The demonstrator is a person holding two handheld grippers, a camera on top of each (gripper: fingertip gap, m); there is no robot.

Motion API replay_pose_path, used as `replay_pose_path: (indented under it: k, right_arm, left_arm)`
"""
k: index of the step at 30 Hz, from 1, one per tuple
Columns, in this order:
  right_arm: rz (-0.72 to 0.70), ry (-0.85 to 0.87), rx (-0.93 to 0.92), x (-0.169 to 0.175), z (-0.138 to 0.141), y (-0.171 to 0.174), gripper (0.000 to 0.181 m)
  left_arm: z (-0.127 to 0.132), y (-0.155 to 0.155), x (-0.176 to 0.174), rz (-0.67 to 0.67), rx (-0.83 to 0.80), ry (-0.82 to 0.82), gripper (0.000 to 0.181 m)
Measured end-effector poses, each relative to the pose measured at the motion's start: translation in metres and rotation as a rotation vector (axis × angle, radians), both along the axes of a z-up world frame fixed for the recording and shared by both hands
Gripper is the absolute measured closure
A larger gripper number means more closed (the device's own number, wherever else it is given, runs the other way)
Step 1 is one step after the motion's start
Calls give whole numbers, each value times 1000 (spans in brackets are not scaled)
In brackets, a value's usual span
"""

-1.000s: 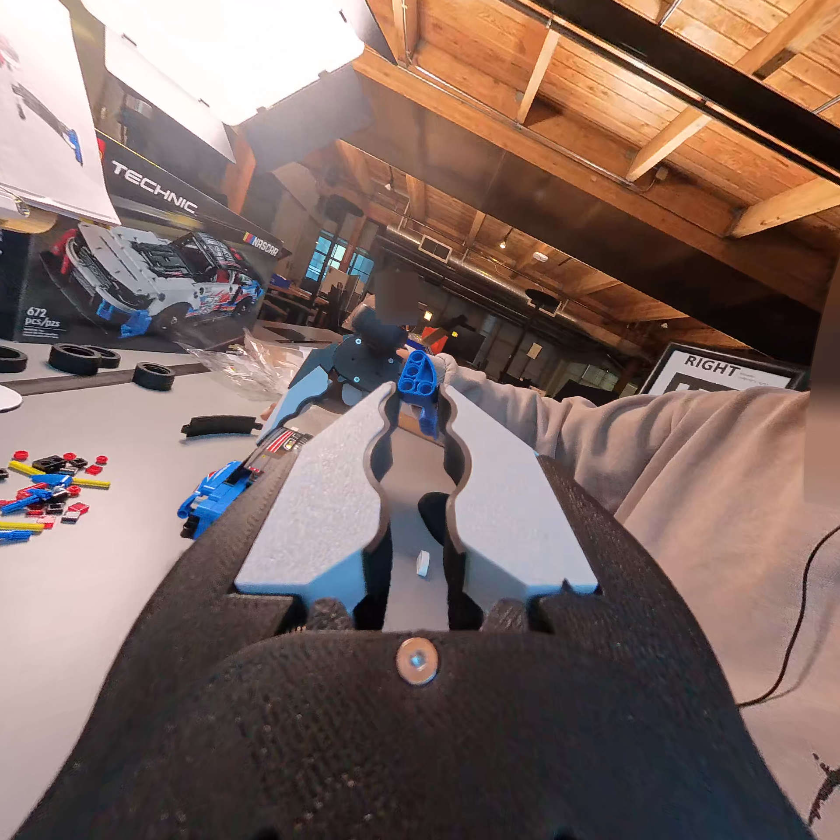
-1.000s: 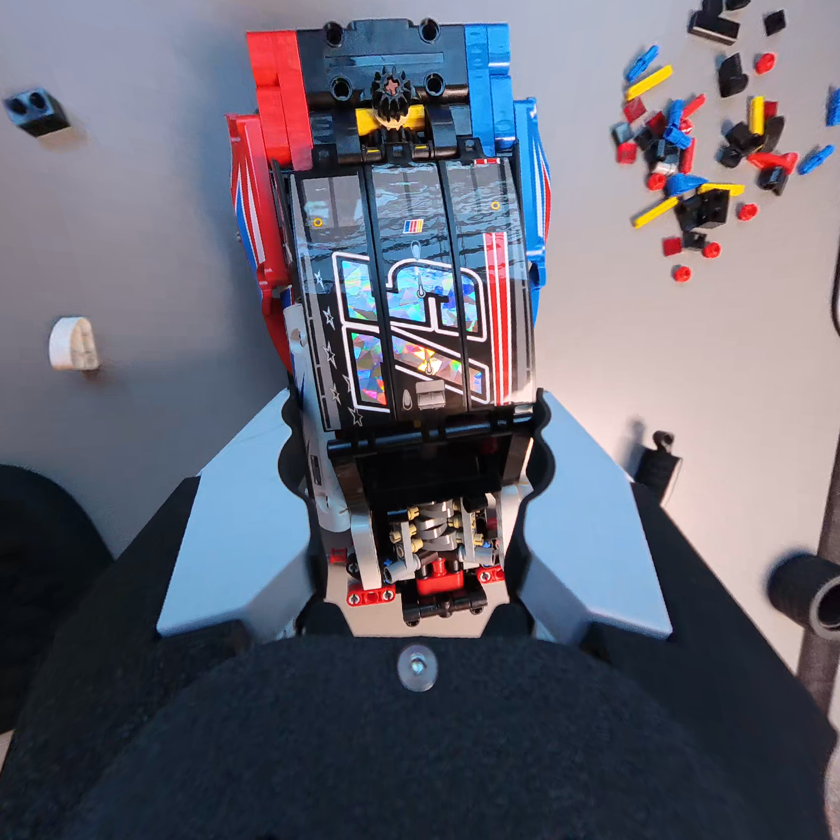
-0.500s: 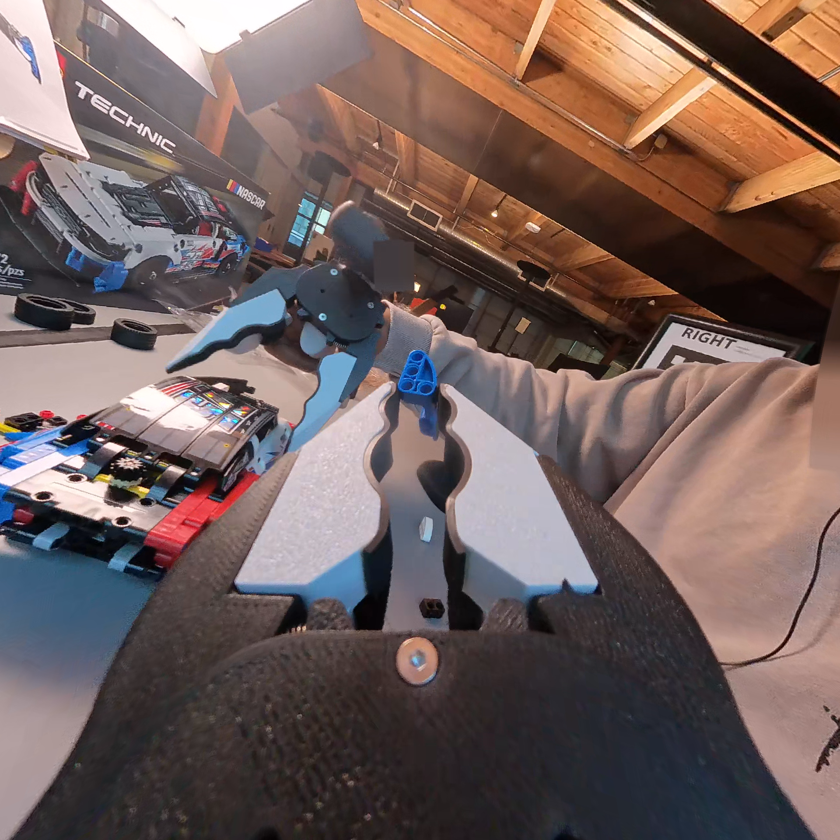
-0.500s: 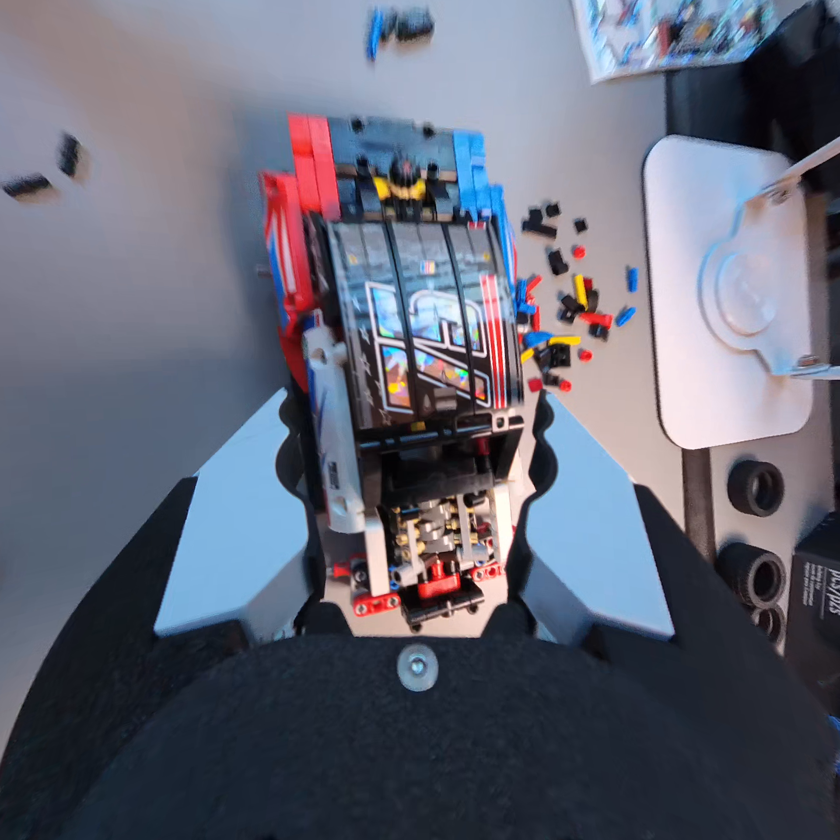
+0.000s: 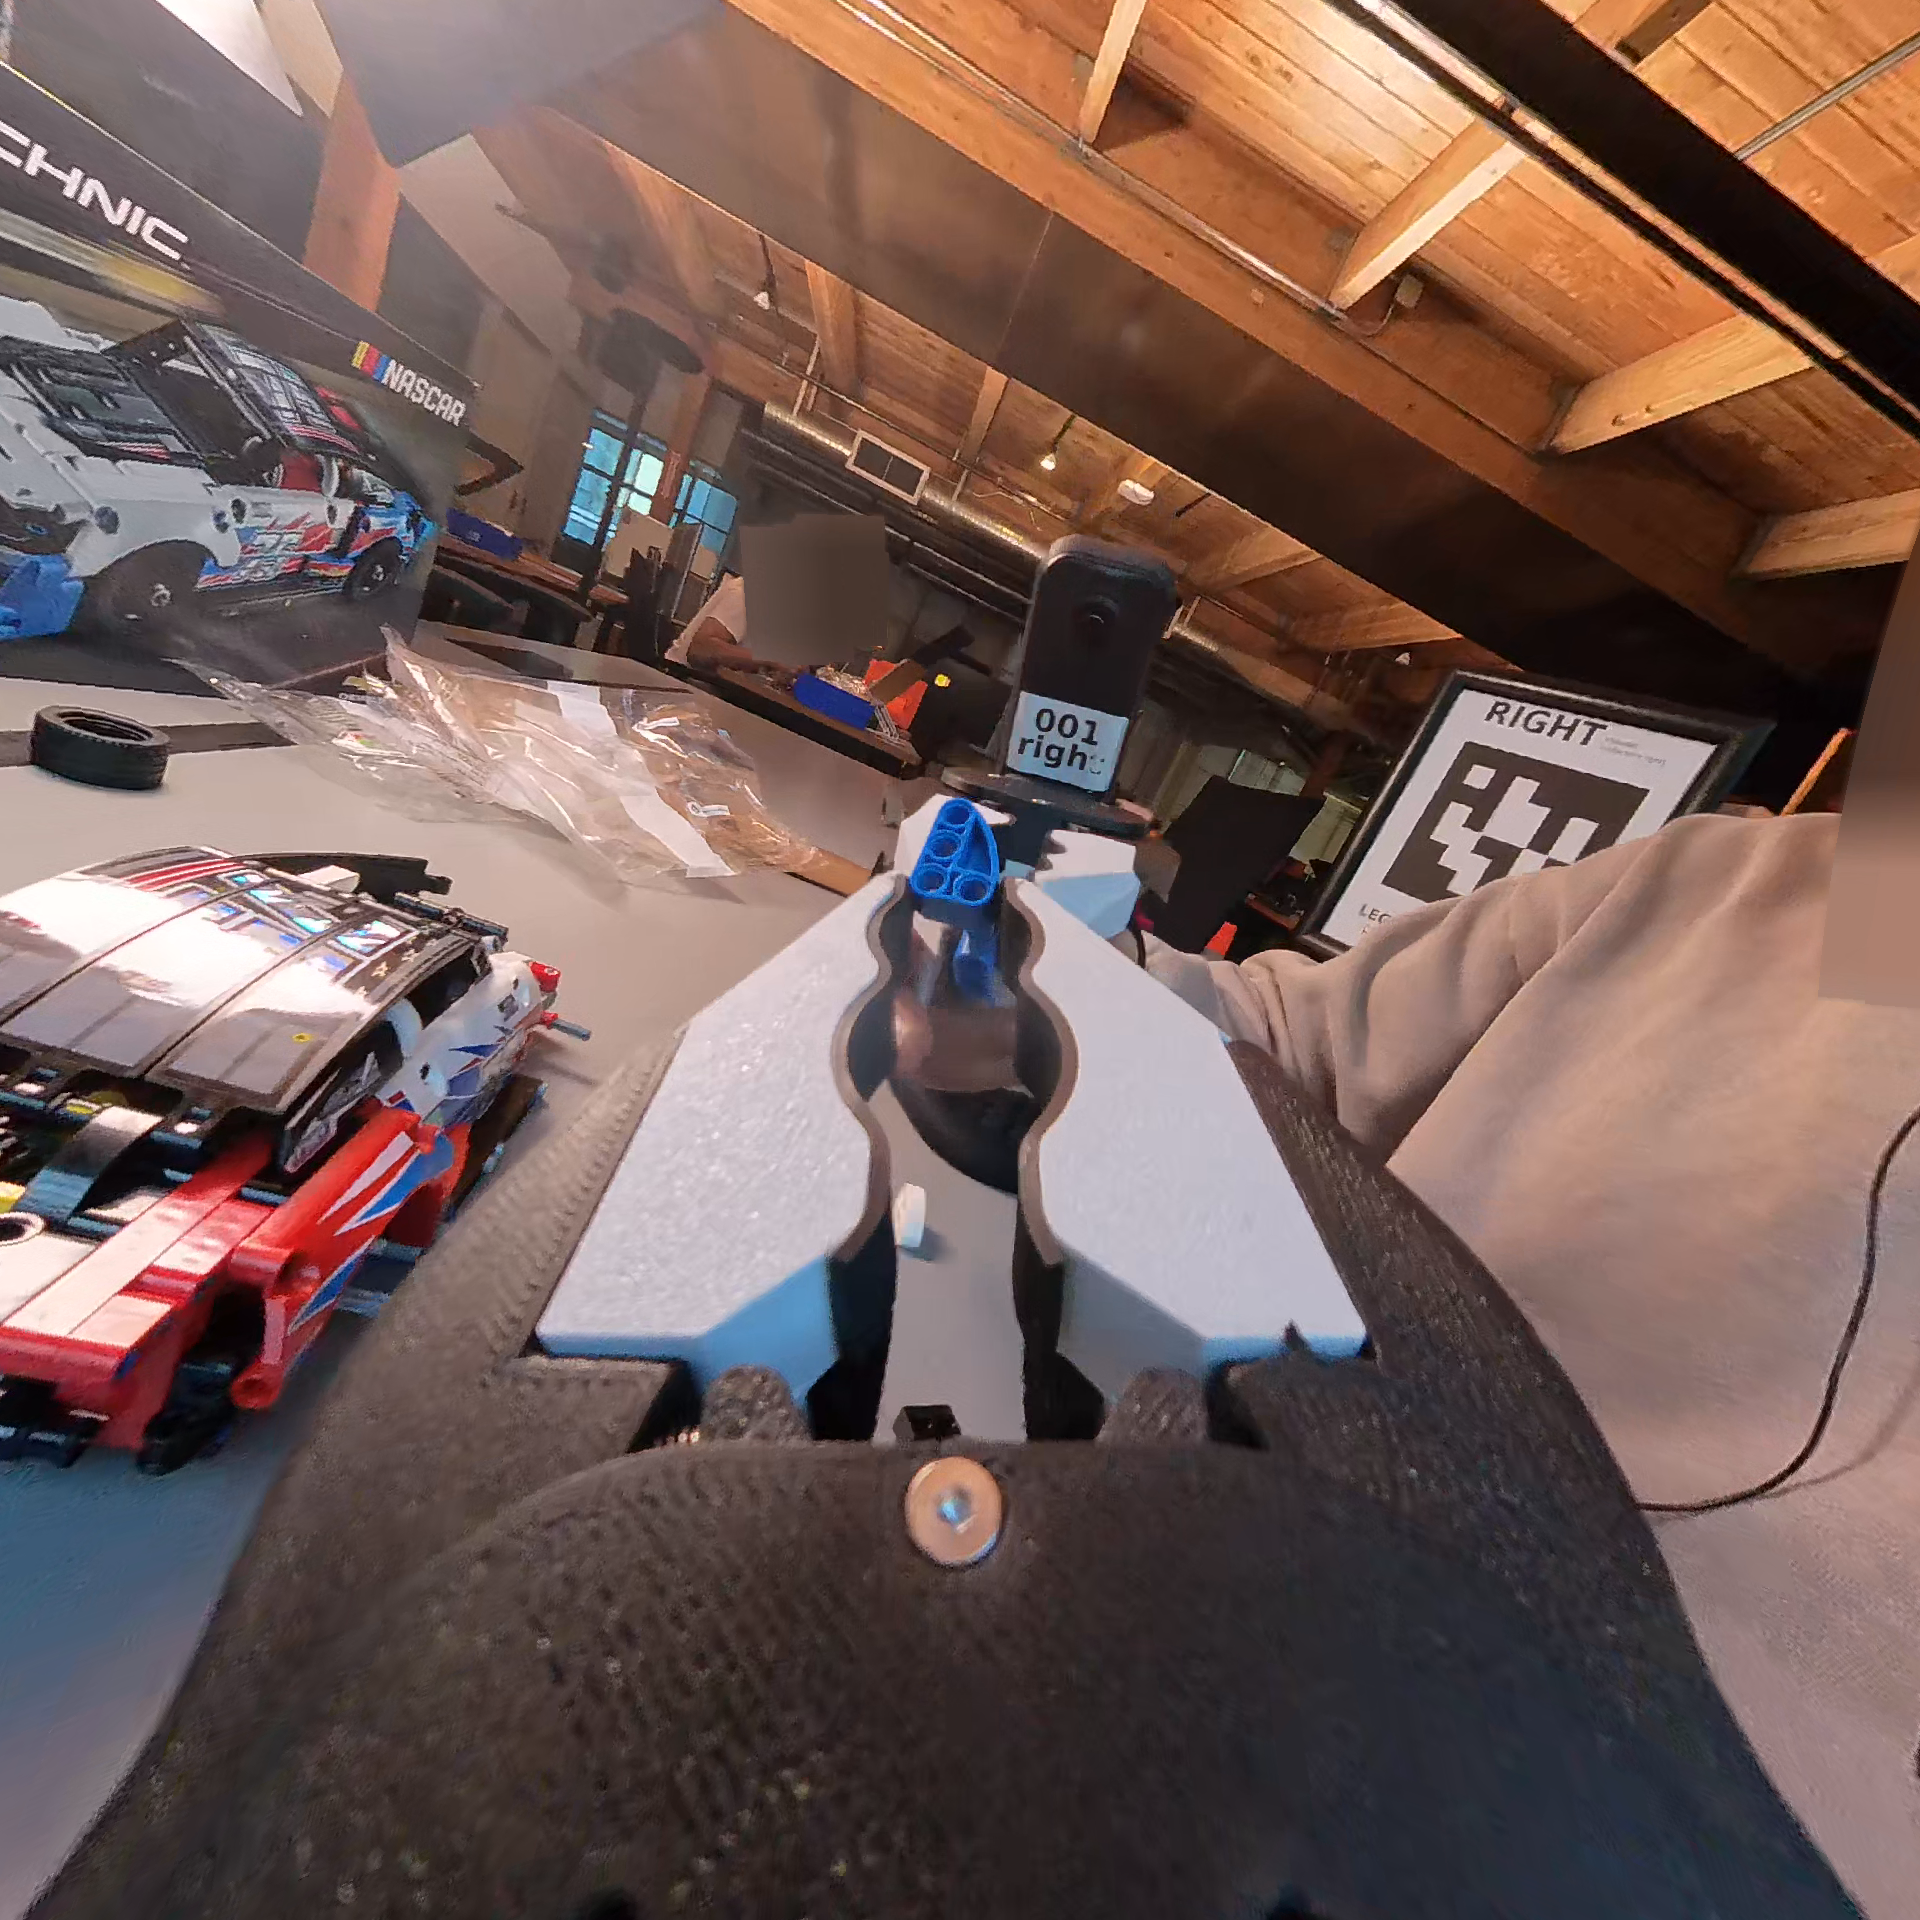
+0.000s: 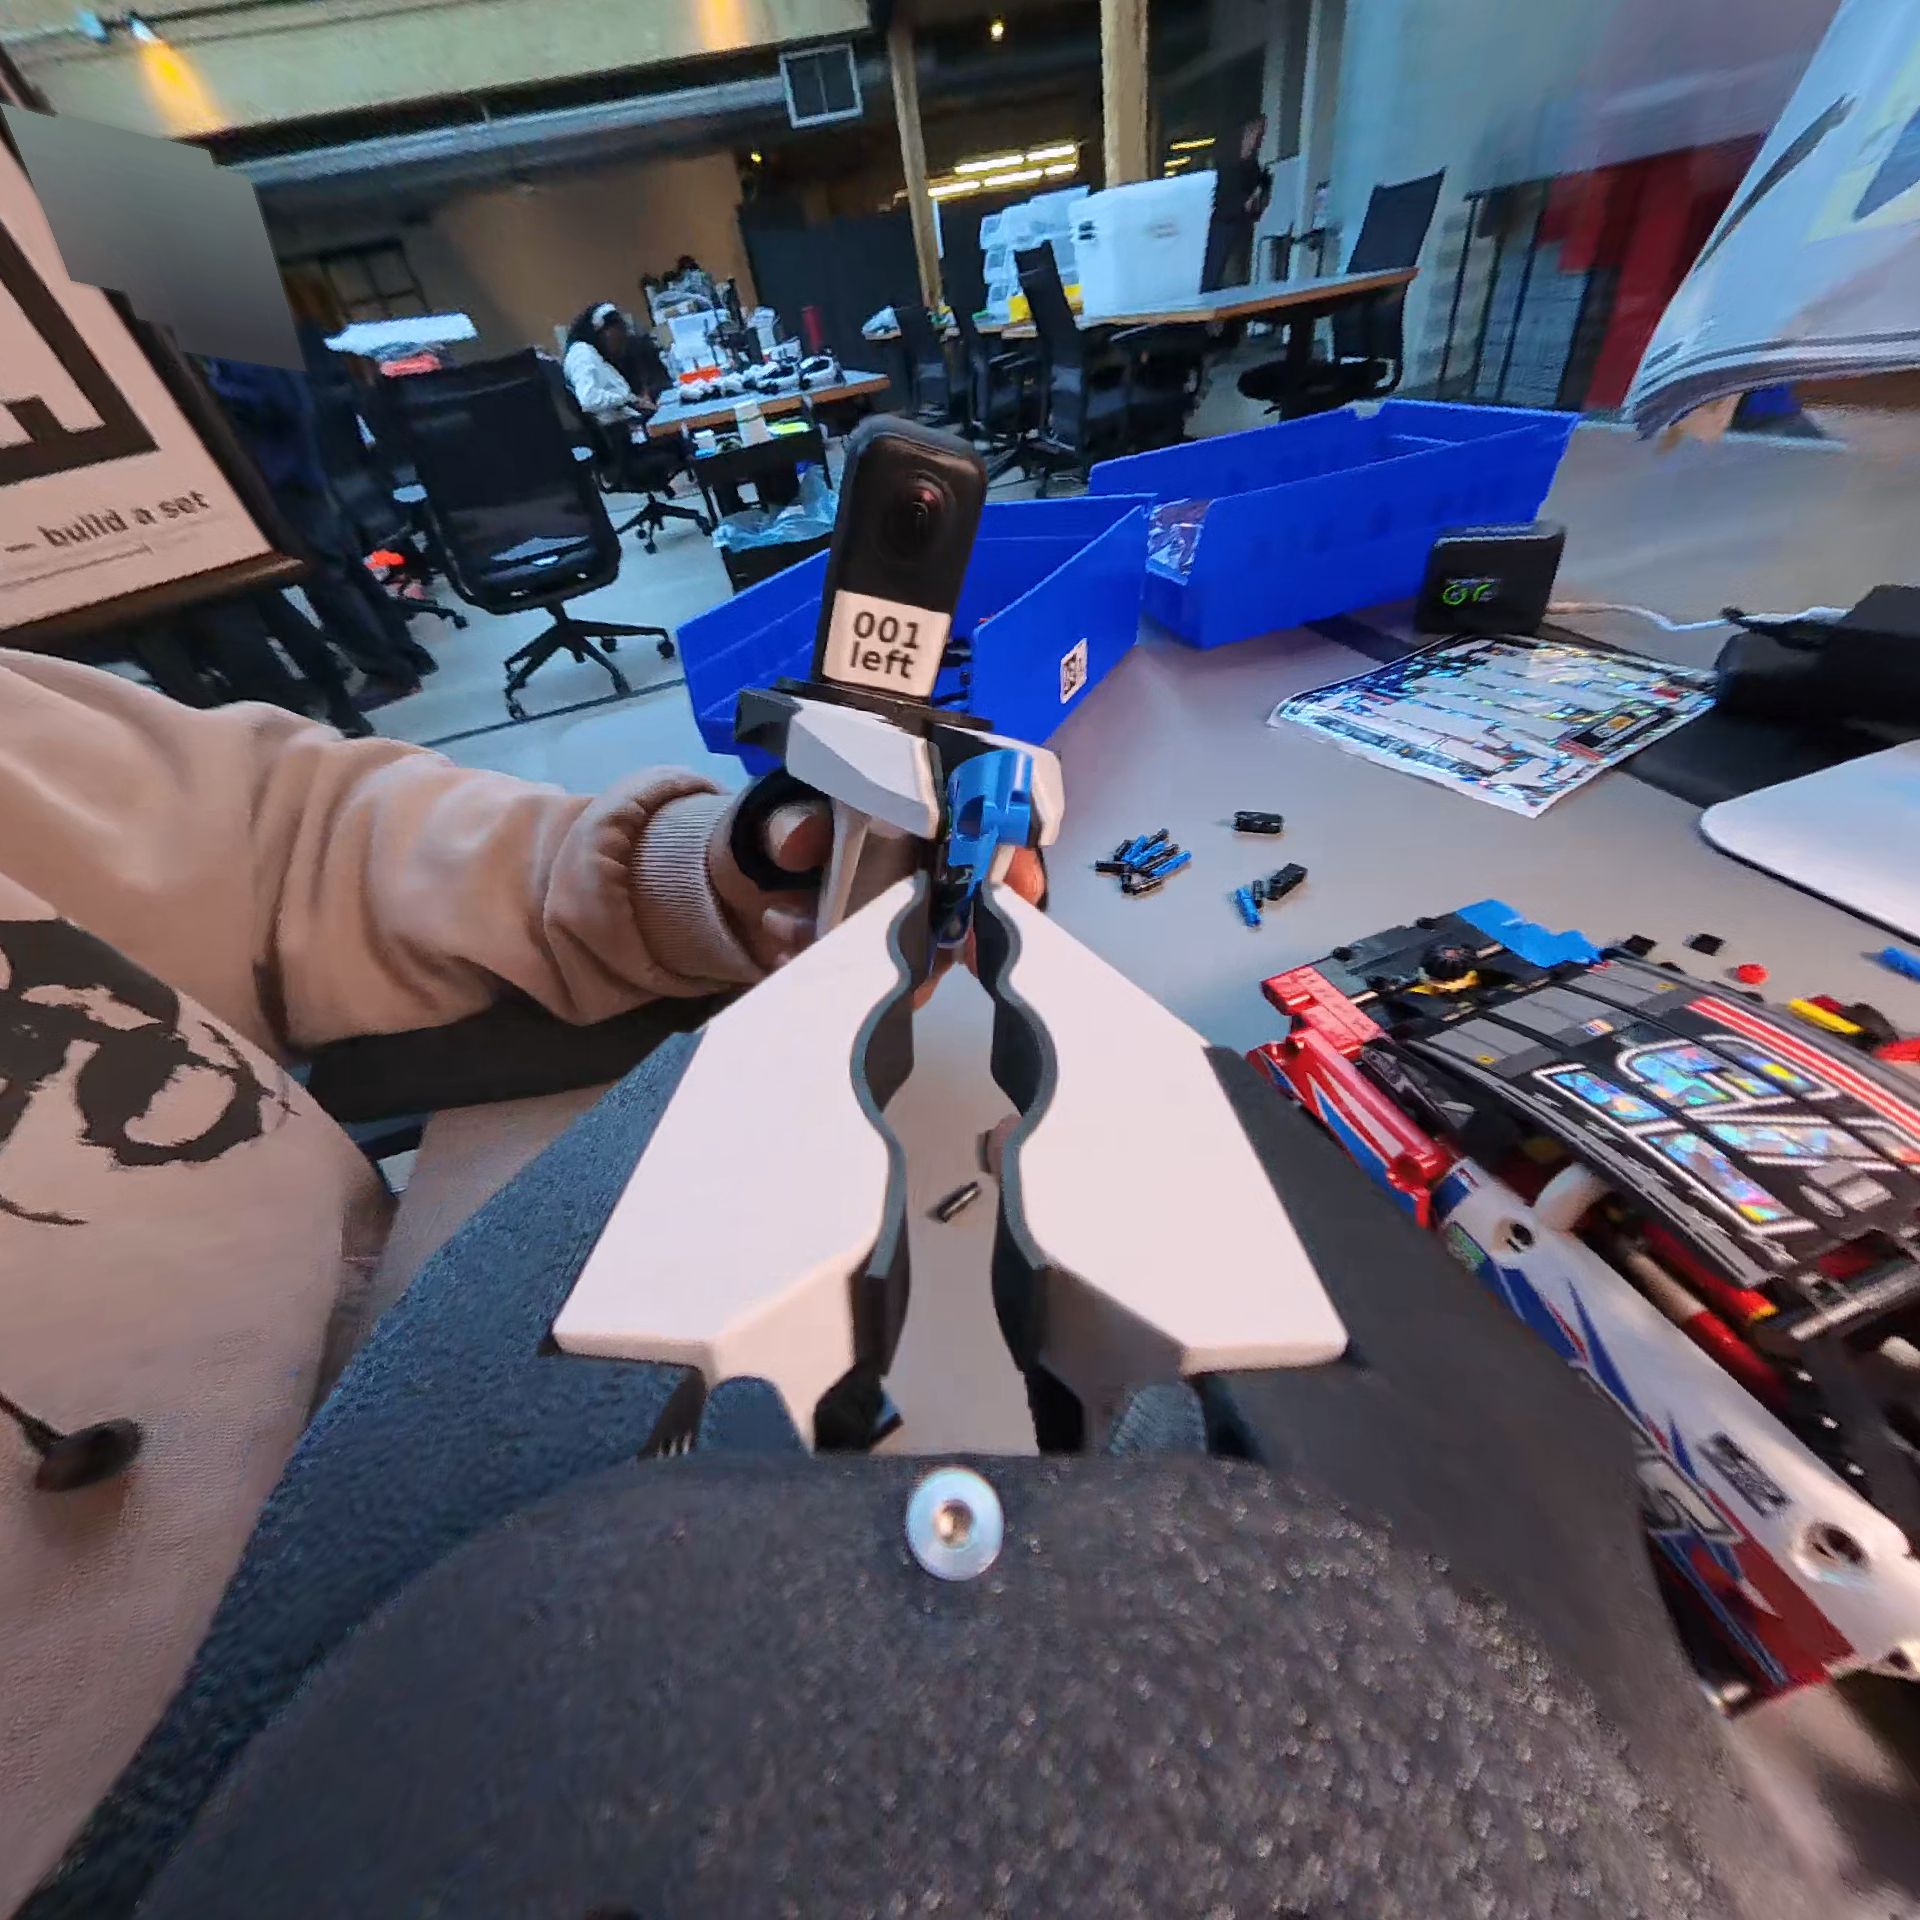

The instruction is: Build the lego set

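My left gripper (image 5: 954,894) is shut on a small blue lego piece (image 5: 954,857), held up above the grey table (image 5: 665,935). My right gripper (image 6: 953,902) faces it, tip to tip, and its jaws are closed narrowly on the lower end of the same blue piece (image 6: 987,816). The left gripper (image 6: 935,769) shows beyond it in the right wrist view. The right gripper (image 5: 1081,883) shows behind the piece in the left wrist view. The partly built car (image 5: 229,1091) lies on the table to the left, and in the right wrist view (image 6: 1662,1143) to the right. Neither gripper holds it.
Plastic bags (image 5: 540,748), a tyre (image 5: 99,746) and the set's box (image 5: 208,468) stand beyond the car. Loose pins (image 6: 1143,857), a sticker sheet (image 6: 1486,707) and blue bins (image 6: 1351,499) lie farther off. A framed sign (image 5: 1517,810) stands behind my sleeve (image 5: 1558,1039). Less than 4 cm separates the two grippers' tips.
My right gripper has let go of the car, which now lies on the table. It swung up to face the left gripper and closed on the blue piece.
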State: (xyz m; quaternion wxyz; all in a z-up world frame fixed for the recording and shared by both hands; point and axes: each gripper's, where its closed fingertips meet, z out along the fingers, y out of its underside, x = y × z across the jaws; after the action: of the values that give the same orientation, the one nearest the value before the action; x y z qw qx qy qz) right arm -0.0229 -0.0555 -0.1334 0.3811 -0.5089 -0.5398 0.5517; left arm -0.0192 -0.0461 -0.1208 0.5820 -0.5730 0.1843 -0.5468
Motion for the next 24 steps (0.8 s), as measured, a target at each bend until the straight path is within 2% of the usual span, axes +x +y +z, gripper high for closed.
replay_pose_path:
  k: [4, 6, 12, 15, 18, 19, 20, 24]
  right_arm:
    - [-174, 0, 144, 0, -12, 27, 177]
    - [-309, -14, 252, 3, -16, 45, 178]
    - [-534, -45, 820, 0, -20, 55, 178]
    - [-587, -82, 1053, -3, -26, 59, 177]
    - [-599, -112, 1097, -3, -32, 60, 178]
    - [-601, -113, 1096, -3, -32, 61, 177]
    - [-580, -112, 1076, -3, -34, 60, 178]
    - [-541, -81, 944, -1, -31, 57, 177]
  left_arm:
    - [-18, 23, -9, 155, -94, 79, 163]
    - [-27, 33, -16, 223, -167, 89, 153]
    - [-23, 41, -1, 222, -313, -51, 142]
    - [-28, 44, -2, 265, -356, -73, 155]
    - [-35, 45, -5, 252, -391, -80, 162]
    - [-36, 44, -7, 250, -397, -84, 168]
    - [-37, 45, -10, 259, -392, -83, 181]
    - [-40, 40, -9, 215, -366, 2, 181]
